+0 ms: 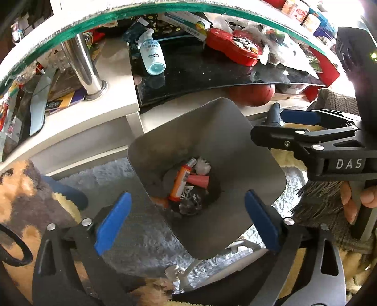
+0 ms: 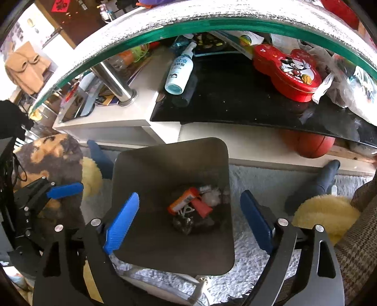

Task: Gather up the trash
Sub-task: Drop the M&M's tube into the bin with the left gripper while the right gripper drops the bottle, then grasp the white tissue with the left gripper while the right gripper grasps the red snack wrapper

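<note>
A grey square trash bin (image 1: 235, 141) (image 2: 165, 162) stands on the pale rug below both grippers. Inside lie an orange tube (image 1: 180, 182) (image 2: 182, 200), a red cap-like piece (image 1: 199, 180) (image 2: 201, 208), a white wad (image 1: 202, 166) (image 2: 212, 197) and dark crumpled scraps. My left gripper (image 1: 188, 221) is open and empty above the bin's near edge. My right gripper (image 2: 190, 221) is open and empty above the bin; it also shows in the left wrist view (image 1: 278, 124) at the bin's right. The left gripper shows at the far left of the right wrist view (image 2: 63, 190).
A glass-topped coffee table (image 1: 132, 16) (image 2: 212, 21) stands behind the bin. Its lower shelf holds a spray bottle (image 1: 152, 54) (image 2: 180, 68), a red Mickey tin (image 1: 235, 46) (image 2: 287, 71) and plastic bags. A basketball (image 2: 308, 146) lies under the shelf. Yellow slippers (image 2: 325, 211) are near.
</note>
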### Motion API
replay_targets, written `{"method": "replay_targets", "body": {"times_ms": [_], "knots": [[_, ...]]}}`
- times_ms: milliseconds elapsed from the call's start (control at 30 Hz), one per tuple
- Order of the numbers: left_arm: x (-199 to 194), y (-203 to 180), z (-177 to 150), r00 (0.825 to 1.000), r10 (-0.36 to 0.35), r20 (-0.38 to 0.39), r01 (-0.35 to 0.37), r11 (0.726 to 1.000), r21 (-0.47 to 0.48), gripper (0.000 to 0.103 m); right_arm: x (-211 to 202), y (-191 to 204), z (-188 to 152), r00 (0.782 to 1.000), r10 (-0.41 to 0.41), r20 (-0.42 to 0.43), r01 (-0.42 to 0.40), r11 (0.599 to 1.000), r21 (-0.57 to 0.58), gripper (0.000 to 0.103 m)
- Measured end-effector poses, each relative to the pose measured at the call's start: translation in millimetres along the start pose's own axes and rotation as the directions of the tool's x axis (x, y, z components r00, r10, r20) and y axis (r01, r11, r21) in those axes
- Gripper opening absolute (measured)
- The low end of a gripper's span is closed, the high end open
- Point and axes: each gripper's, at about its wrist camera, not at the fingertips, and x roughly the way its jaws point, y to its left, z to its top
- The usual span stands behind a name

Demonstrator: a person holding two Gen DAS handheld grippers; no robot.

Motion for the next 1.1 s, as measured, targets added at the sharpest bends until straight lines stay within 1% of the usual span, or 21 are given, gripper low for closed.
{"method": "replay_targets", "body": {"times_ms": [67, 167, 433, 633, 800, 900, 1100], "knots": [[-6, 0, 4, 1.0, -0.001, 0.013, 0.001, 1.0, 0.001, 0.094, -8, -1, 6, 1.0, 0.016, 0.018, -0.016, 1.0, 0.008, 0.089], [-18, 2, 11, 0.999, -0.001, 0.047, 0.001, 1.0, -0.004, 0.095, -24, -3, 17, 0.998, 0.016, 0.06, -0.017, 1.0, 0.013, 0.089], [-49, 20, 42, 0.992, 0.021, 0.122, -0.018, 1.0, -0.023, 0.095, -71, -14, 62, 0.983, -0.013, 0.184, 0.009, 1.0, 0.022, 0.089], [-69, 34, 73, 0.983, 0.046, 0.177, -0.042, 0.999, -0.027, 0.095, -85, -25, 96, 0.973, -0.055, 0.225, 0.05, 0.998, 0.027, 0.089], [-84, 48, 109, 0.974, 0.078, 0.215, -0.075, 0.997, -0.023, 0.095, -88, -29, 127, 0.968, -0.062, 0.244, 0.056, 0.998, 0.034, 0.089], [-92, 54, 135, 0.967, 0.09, 0.239, -0.087, 0.996, -0.023, 0.095, -88, -27, 153, 0.962, -0.066, 0.265, 0.06, 0.998, 0.03, 0.089], [-100, 66, 188, 0.947, 0.13, 0.293, -0.127, 0.991, -0.027, 0.095, -83, -23, 203, 0.949, -0.07, 0.307, 0.067, 0.998, 0.021, 0.089]]}}
